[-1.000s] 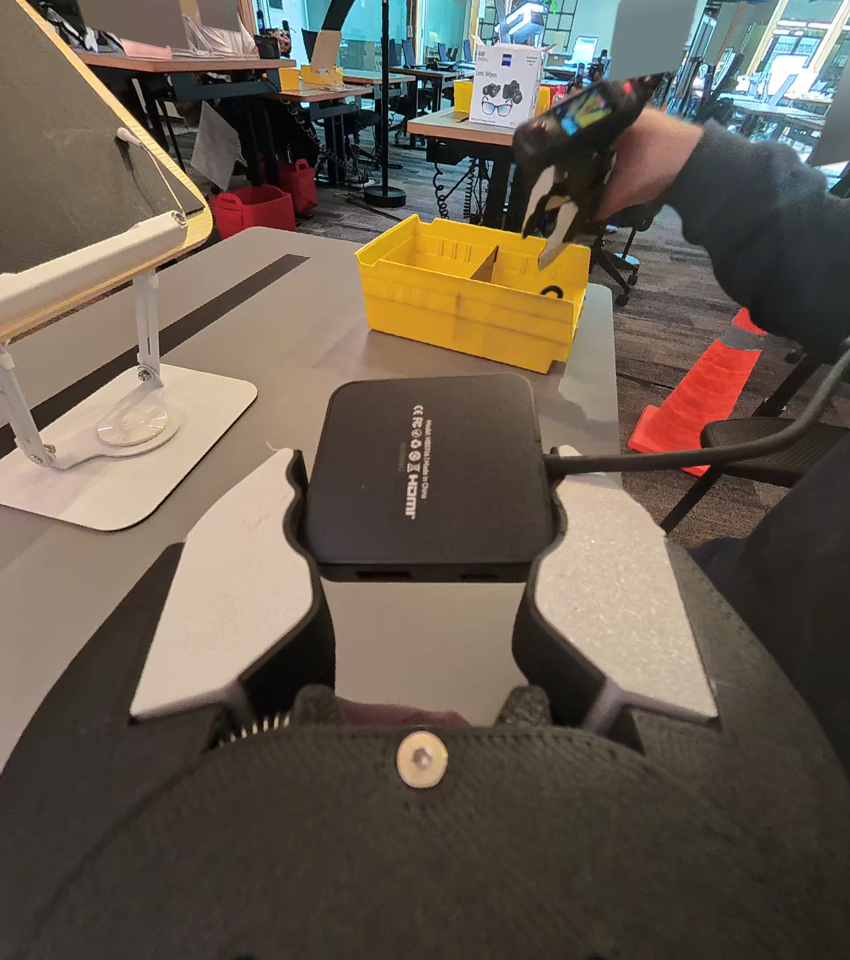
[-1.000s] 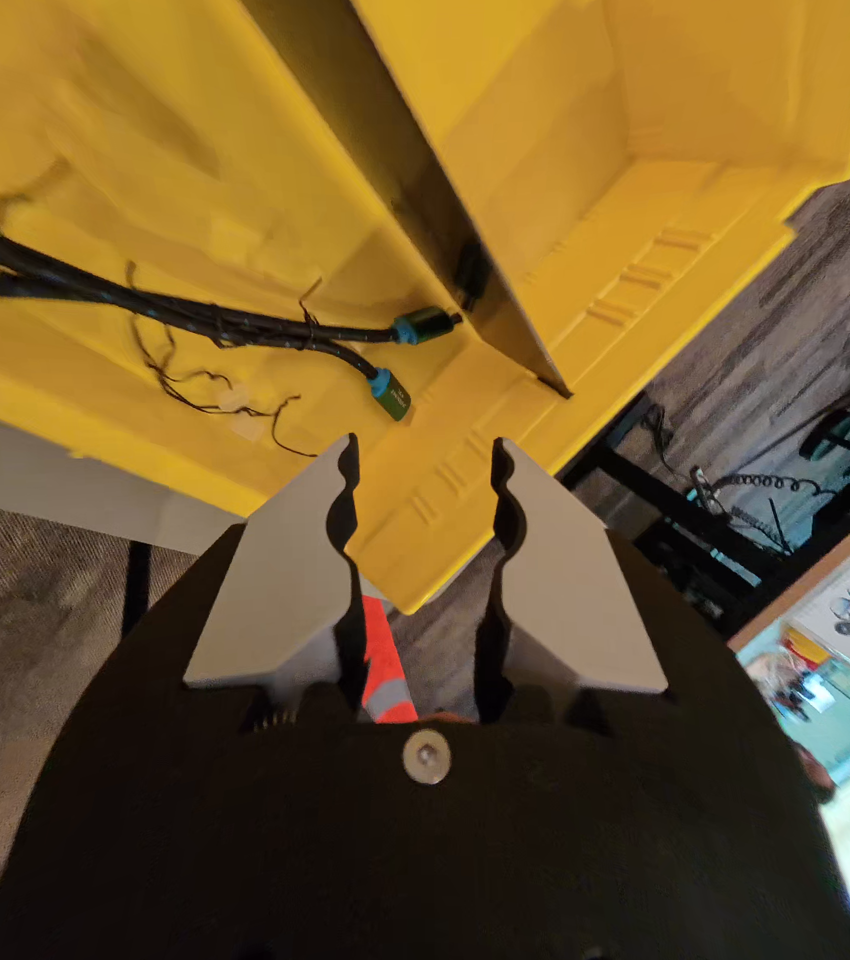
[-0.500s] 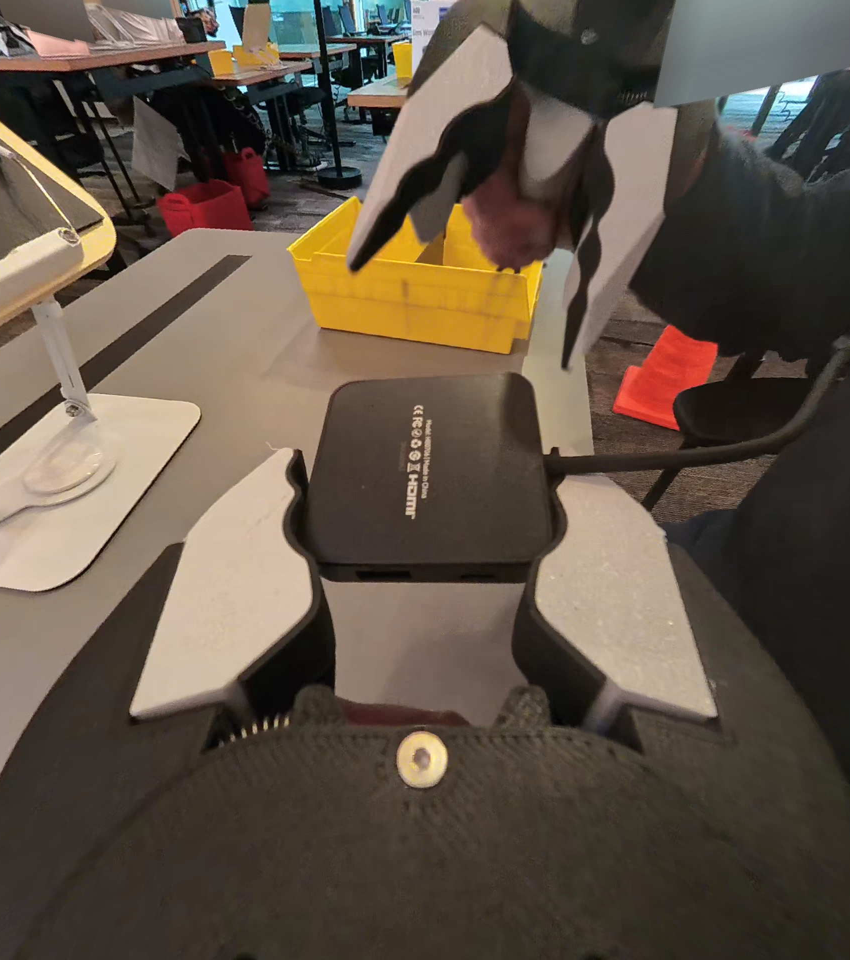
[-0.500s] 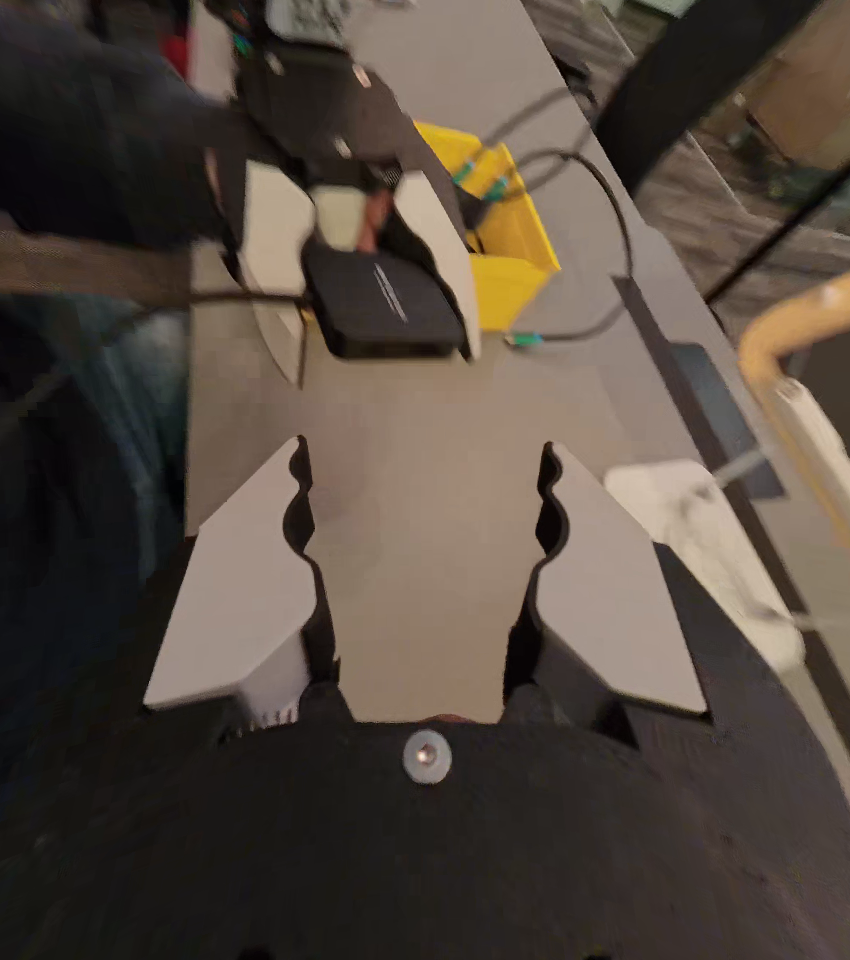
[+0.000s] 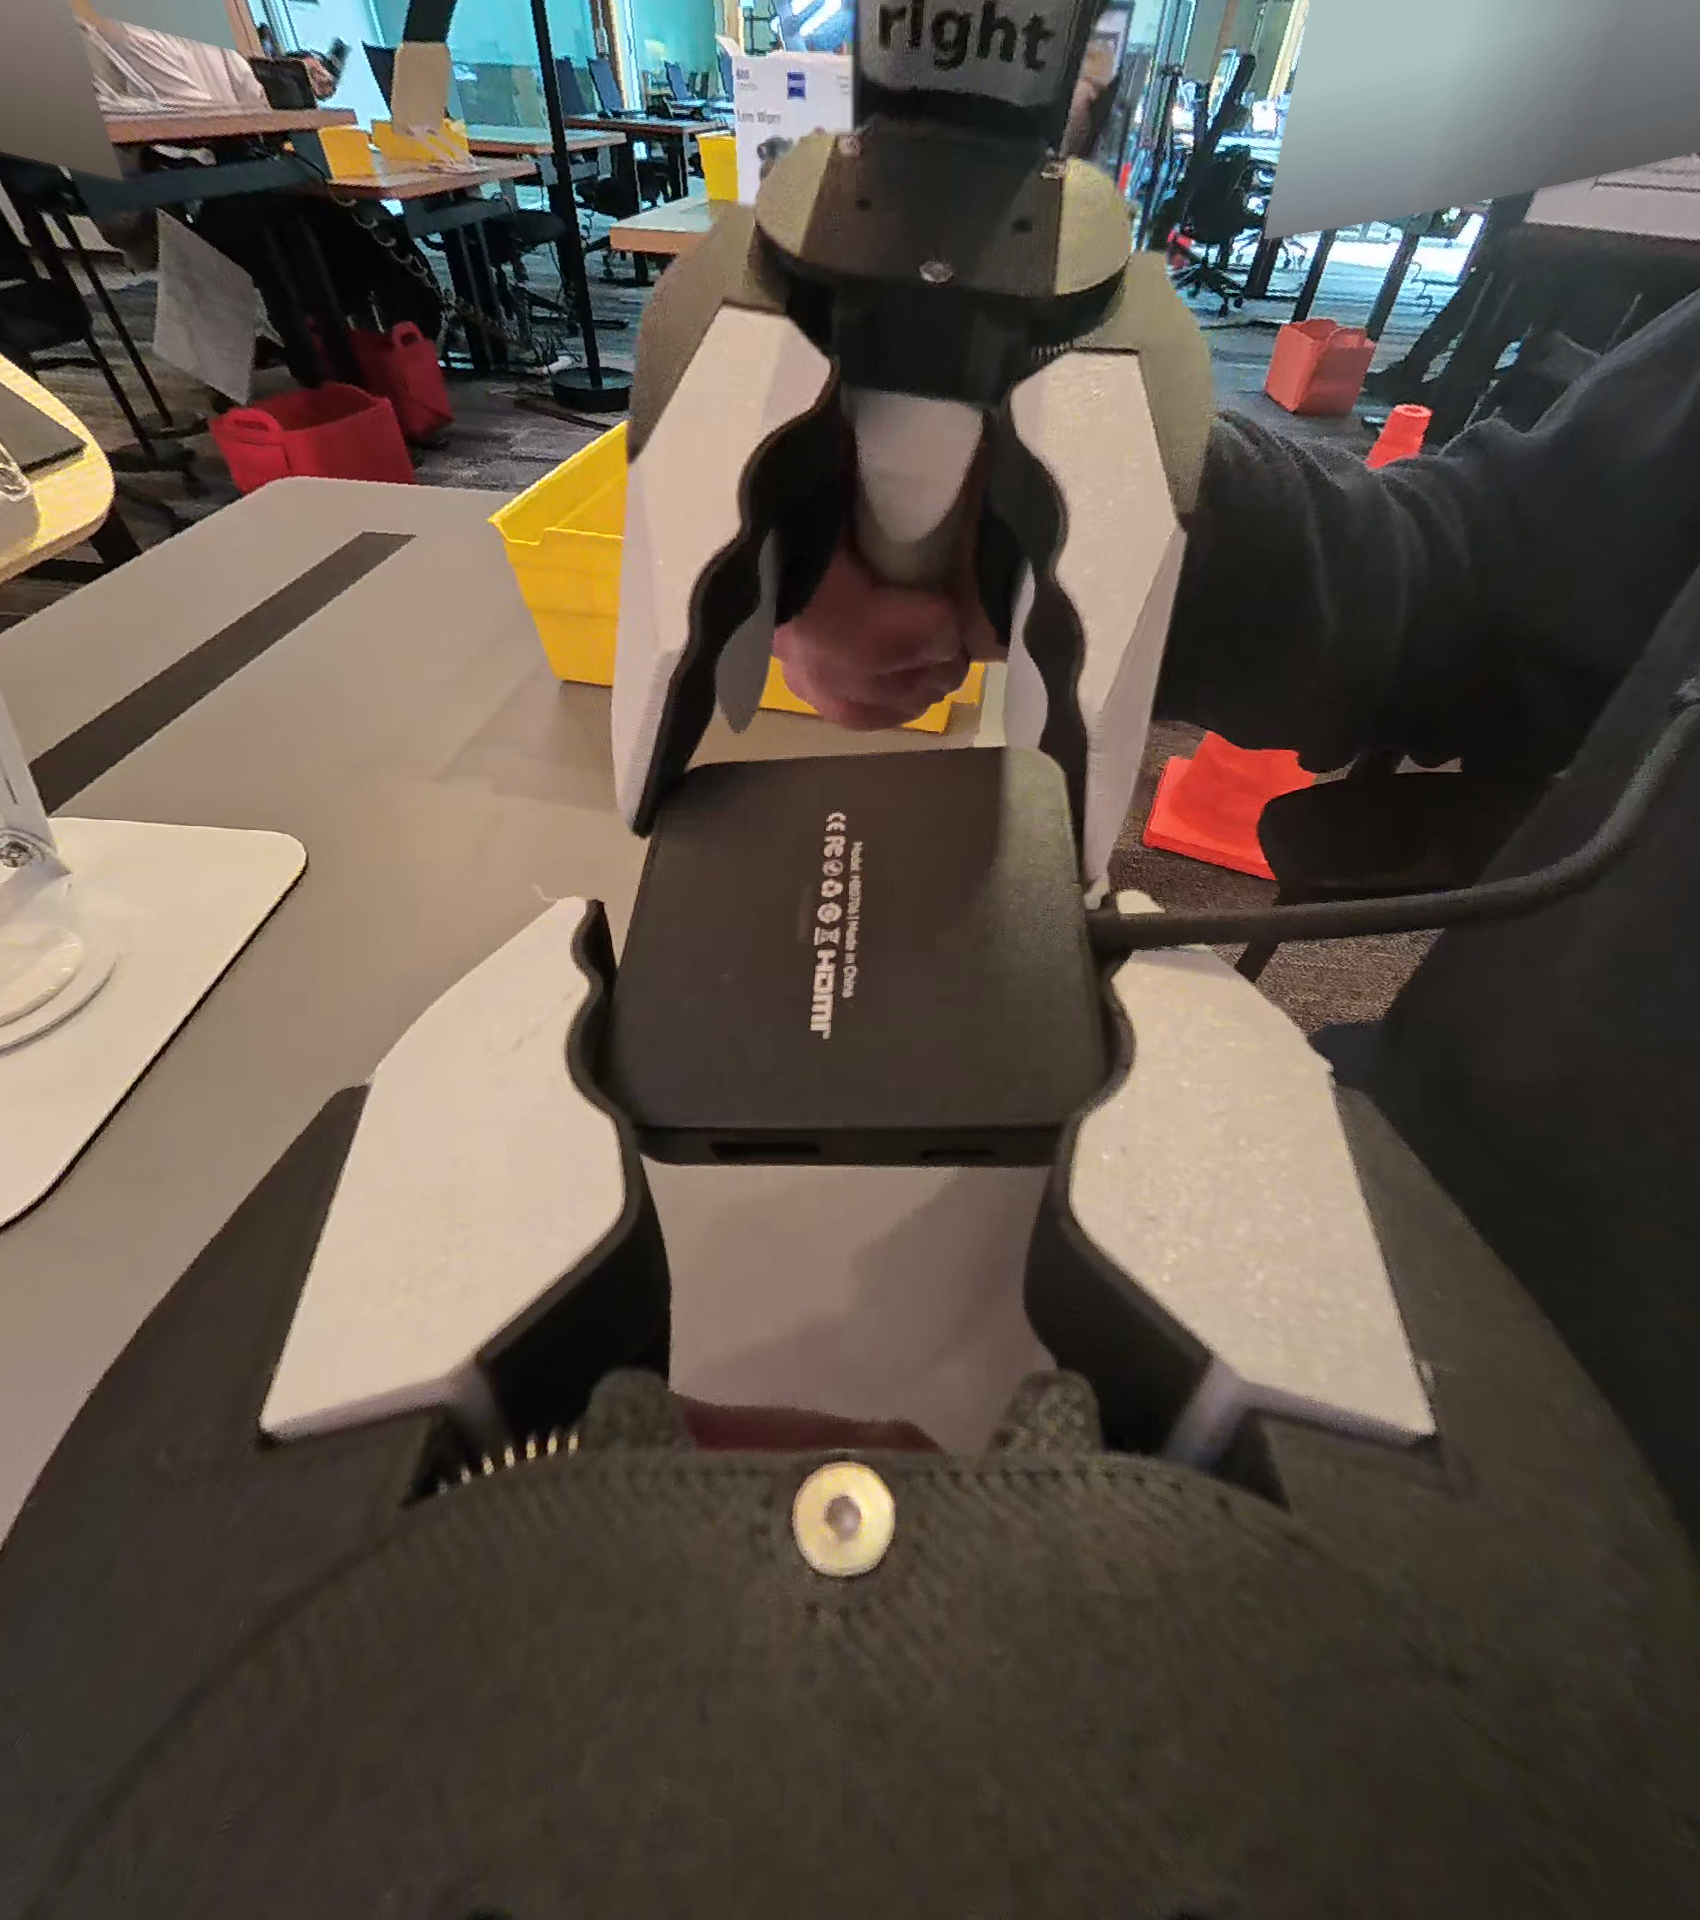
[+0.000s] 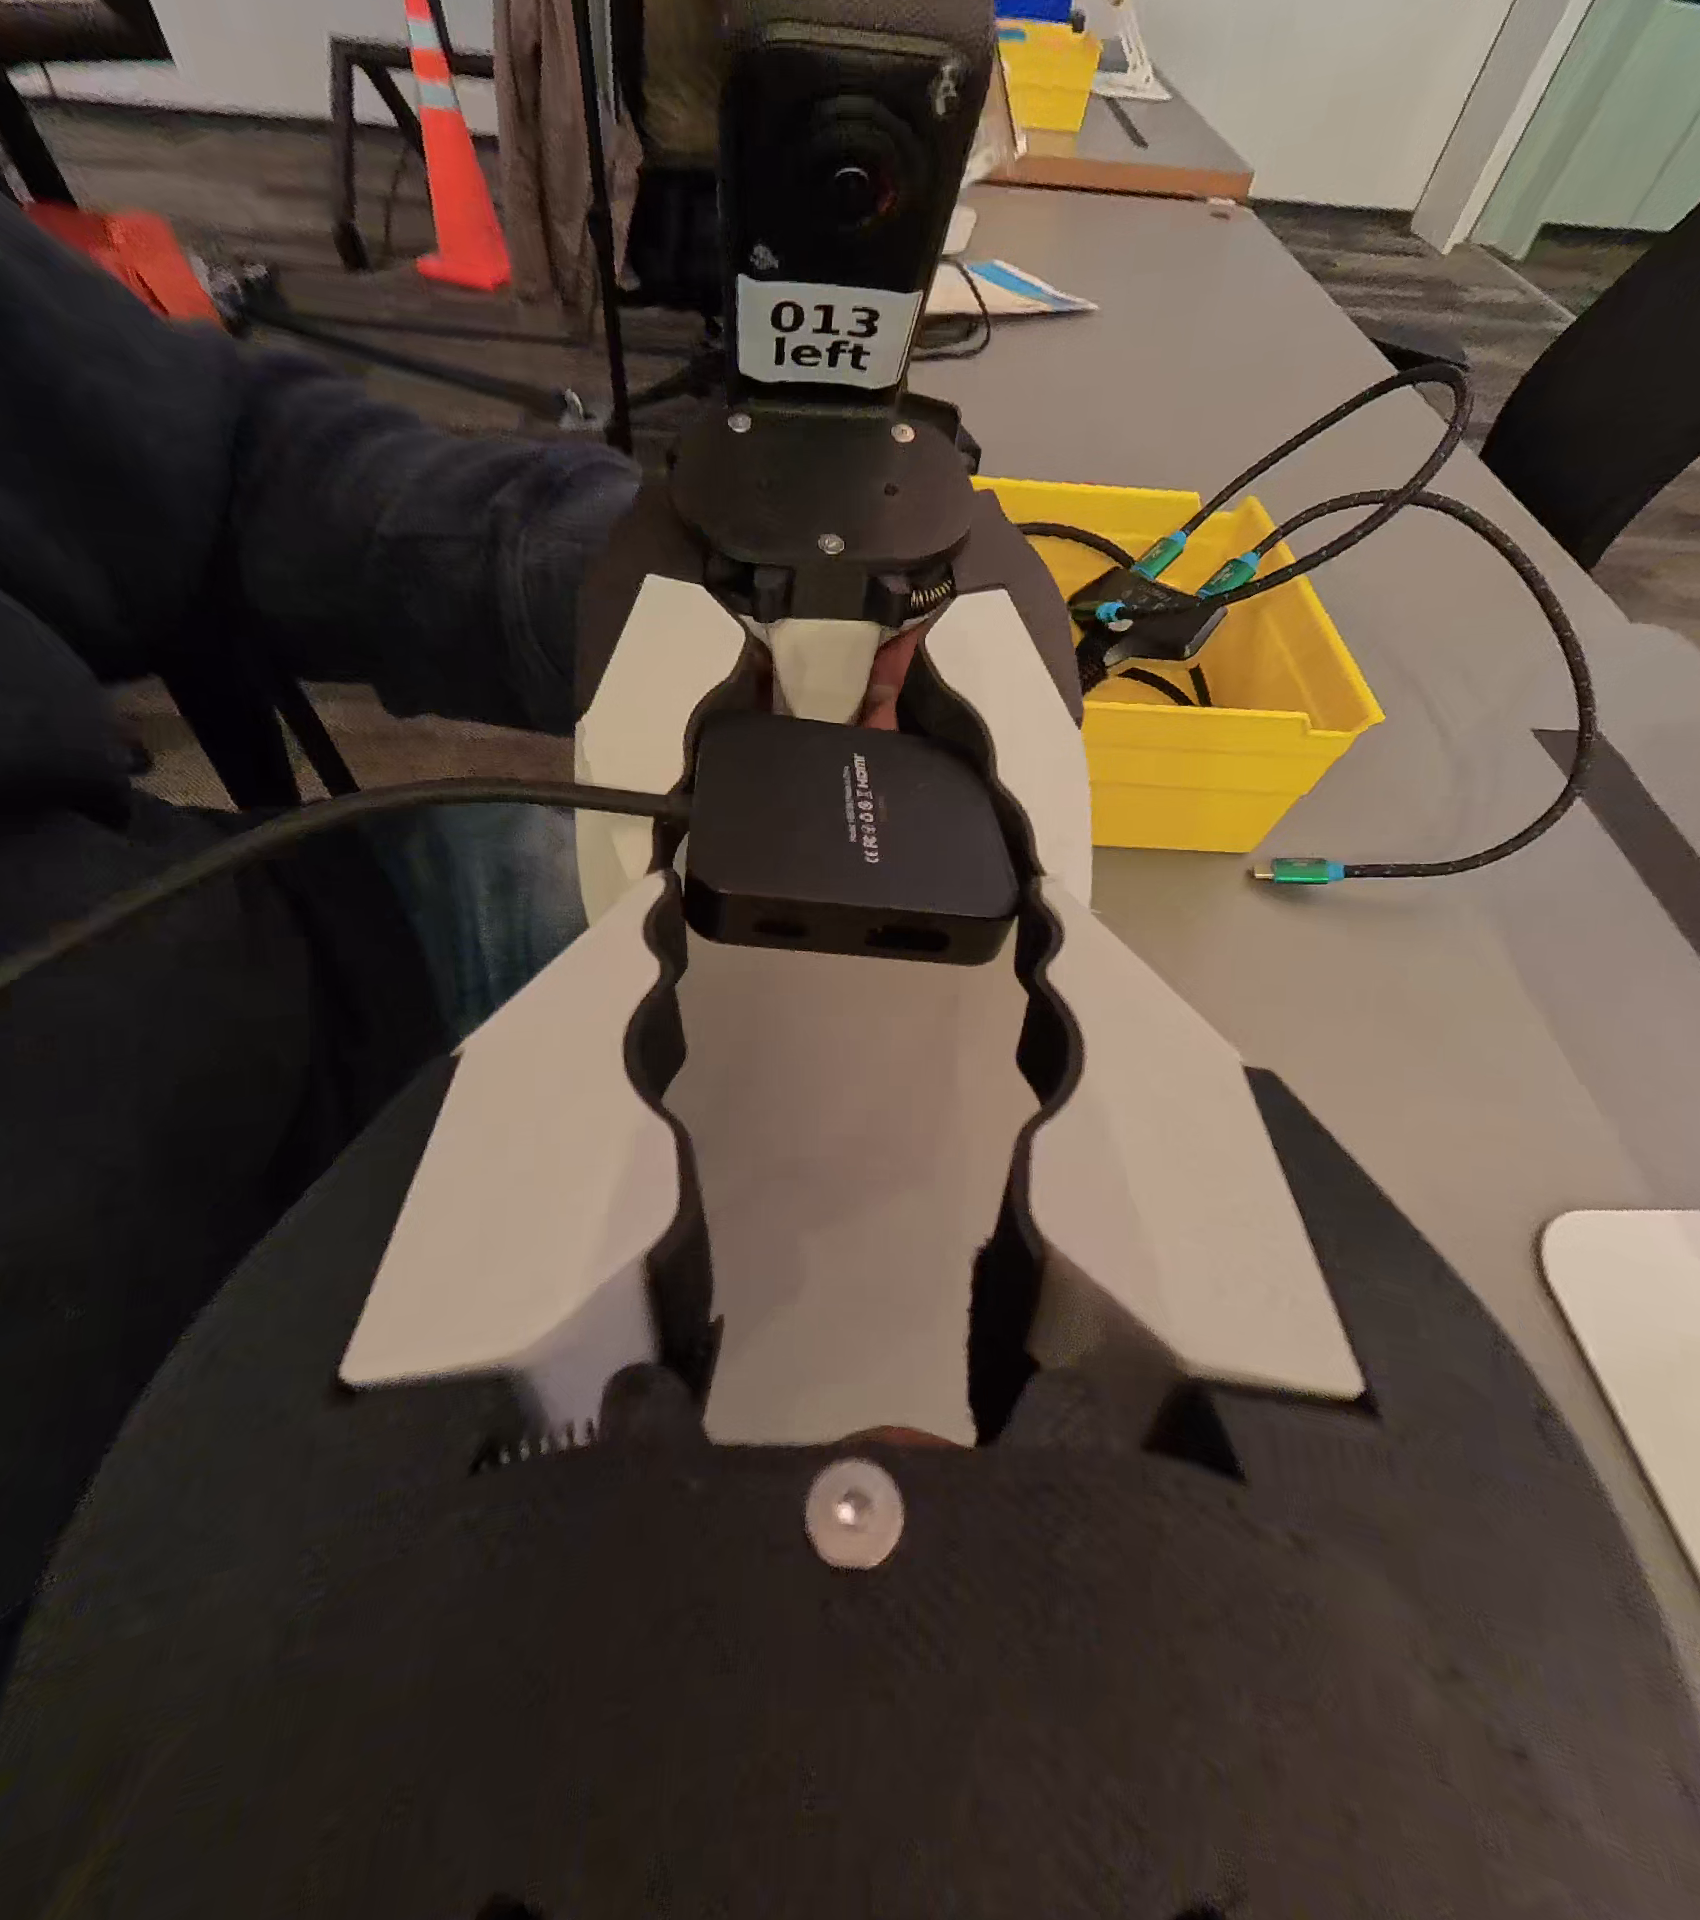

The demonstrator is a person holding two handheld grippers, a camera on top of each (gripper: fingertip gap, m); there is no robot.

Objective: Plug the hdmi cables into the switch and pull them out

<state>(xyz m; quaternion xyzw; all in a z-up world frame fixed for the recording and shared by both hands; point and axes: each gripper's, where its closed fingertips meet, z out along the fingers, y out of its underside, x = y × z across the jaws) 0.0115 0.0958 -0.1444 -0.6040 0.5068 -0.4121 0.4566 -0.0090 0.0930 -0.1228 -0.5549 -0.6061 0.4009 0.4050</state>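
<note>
Flat black plastic hdmi switch box point(image 5: 856, 956) clamped in left tool point(image 5: 851, 1023) over grey worktop point(image 5: 389, 748), right tool point(image 6: 851, 935) spread wide w/ tips at box's far end, empty.

Two wrist cameras facing each other, close above a desk point(image 5: 389, 727).
Each looks along its own fingers toward the other; both share the black switch point(image 5: 856, 956) point(image 6: 851, 831) between them.

Two grippers, one black switch point(image 5: 856, 935), one yellow bin point(image 6: 1230, 748), two braided cables point(image 6: 1511, 831), one white stand base point(image 5: 46, 1039), two orange cones point(image 6: 456, 187)
</note>
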